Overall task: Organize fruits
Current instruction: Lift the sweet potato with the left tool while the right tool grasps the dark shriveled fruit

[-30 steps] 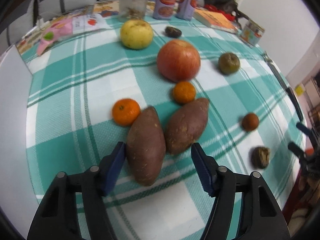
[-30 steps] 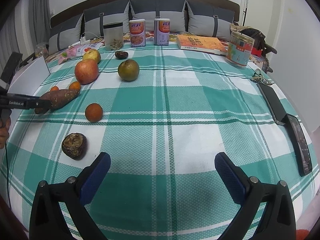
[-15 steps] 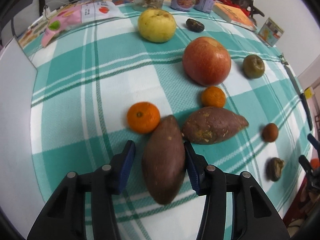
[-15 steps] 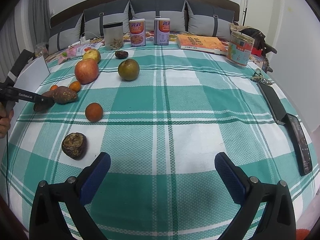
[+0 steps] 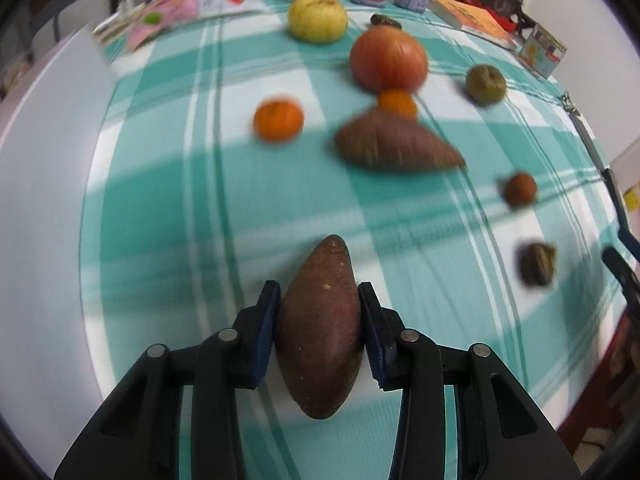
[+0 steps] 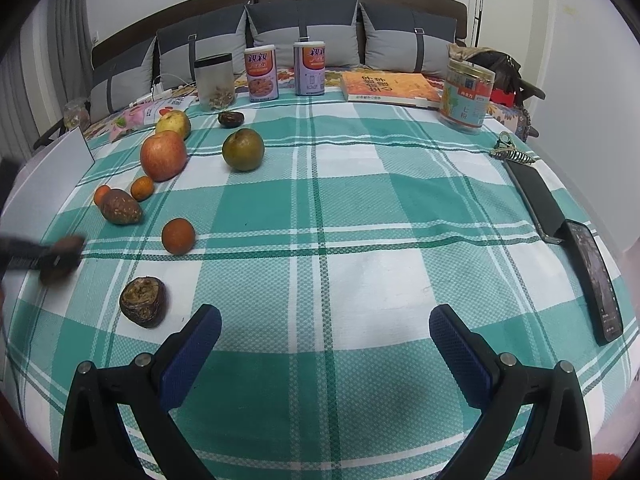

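Note:
My left gripper point(image 5: 319, 308) is shut on a dark sweet potato point(image 5: 320, 328) and holds it above the checked tablecloth; it shows blurred at the left of the right wrist view point(image 6: 60, 258). A second sweet potato point(image 5: 394, 144) lies ahead with two mandarins point(image 5: 278, 119) point(image 5: 397, 103), a red apple point(image 5: 388, 58) and a yellow apple point(image 5: 317, 17). My right gripper point(image 6: 325, 332) is open and empty over the cloth near the table's front. A shrivelled brown fruit point(image 6: 143, 301) lies just left of its left finger.
A green-brown pear point(image 6: 243, 149), an orange fruit point(image 6: 178, 235) and a dark date point(image 6: 231, 119) lie on the cloth. Jars and cans point(image 6: 261, 74), a book point(image 6: 390, 87) and a tin point(image 6: 467, 96) line the far edge. A phone point(image 6: 596, 276) lies right. A white board point(image 5: 40, 184) stands left.
My left gripper closed on the nearer sweet potato, lifted it and pulled it back from the other fruits. The right gripper has not moved.

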Tool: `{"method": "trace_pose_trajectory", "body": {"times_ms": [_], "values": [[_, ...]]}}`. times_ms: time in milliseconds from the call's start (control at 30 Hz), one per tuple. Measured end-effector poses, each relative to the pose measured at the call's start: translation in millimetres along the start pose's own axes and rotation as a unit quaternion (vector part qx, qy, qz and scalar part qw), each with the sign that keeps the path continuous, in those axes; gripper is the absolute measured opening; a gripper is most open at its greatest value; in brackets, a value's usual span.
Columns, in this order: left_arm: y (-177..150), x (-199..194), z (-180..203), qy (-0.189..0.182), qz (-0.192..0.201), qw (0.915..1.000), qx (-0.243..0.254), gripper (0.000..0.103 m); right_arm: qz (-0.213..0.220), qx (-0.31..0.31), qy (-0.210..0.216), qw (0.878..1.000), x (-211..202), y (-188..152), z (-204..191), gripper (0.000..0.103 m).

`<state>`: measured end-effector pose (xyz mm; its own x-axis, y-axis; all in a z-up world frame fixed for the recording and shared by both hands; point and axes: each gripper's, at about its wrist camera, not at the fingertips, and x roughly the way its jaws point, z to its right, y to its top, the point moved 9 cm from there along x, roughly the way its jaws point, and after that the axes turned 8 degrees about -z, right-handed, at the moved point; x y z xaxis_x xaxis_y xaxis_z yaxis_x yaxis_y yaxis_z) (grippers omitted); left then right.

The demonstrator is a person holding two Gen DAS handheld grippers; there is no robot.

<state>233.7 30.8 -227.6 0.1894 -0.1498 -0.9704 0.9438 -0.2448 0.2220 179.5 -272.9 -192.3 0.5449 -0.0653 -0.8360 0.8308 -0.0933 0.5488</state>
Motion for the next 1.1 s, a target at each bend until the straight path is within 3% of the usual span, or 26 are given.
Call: {"method": "trace_pose_trajectory", "body": {"times_ms": [200, 233, 267, 333, 567, 700, 767, 933, 1000, 1033, 1100], "values": [[-58, -14, 6, -0.007, 0.014, 0.9989, -0.045, 0.042, -0.009, -0.007, 0.003, 1.0, 6, -4, -5, 0.103], [-63, -15, 7, -0.007, 0.019, 0.9988, -0.045, 0.05, -0.012, -0.007, 0.002, 1.0, 7, -5, -6, 0.103], [-65, -15, 8, -0.012, 0.019, 0.9988, -0.045, 0.072, -0.017, -0.007, 0.001, 1.0, 10, -8, -5, 0.103], [-70, -17, 12, -0.016, 0.021, 0.9986, -0.045, 0.09, -0.026, -0.006, -0.004, 1.0, 15, -12, -3, 0.103], [-71, -18, 16, -0.002, 0.034, 0.9993, -0.015, 0.09, -0.067, 0.002, -0.019, 0.998, 34, -33, 8, 0.103], [-70, -17, 22, 0.029, 0.038, 0.9988, 0.014, 0.087, -0.06, 0.007, -0.016, 0.998, 33, -34, 10, 0.103], [-74, -17, 23, 0.028, 0.038, 0.9987, 0.018, 0.075, -0.056, 0.013, -0.006, 0.998, 34, -35, 11, 0.103], [-77, -17, 20, 0.02, 0.043, 0.9989, 0.005, 0.061, -0.048, 0.005, -0.004, 0.999, 33, -36, 9, 0.103], [-75, -20, 17, 0.016, 0.051, 0.9986, -0.003, 0.052, -0.072, 0.015, 0.02, 0.997, 30, -31, 8, 0.102], [-75, -20, 16, 0.017, 0.054, 0.9984, -0.005, 0.04, -0.062, 0.035, 0.064, 0.995, 23, -20, 3, 0.1], [-72, -22, 13, 0.007, 0.057, 0.9983, -0.011, 0.041, -0.044, 0.042, 0.125, 0.99, 11, 2, -13, 0.099]]}}
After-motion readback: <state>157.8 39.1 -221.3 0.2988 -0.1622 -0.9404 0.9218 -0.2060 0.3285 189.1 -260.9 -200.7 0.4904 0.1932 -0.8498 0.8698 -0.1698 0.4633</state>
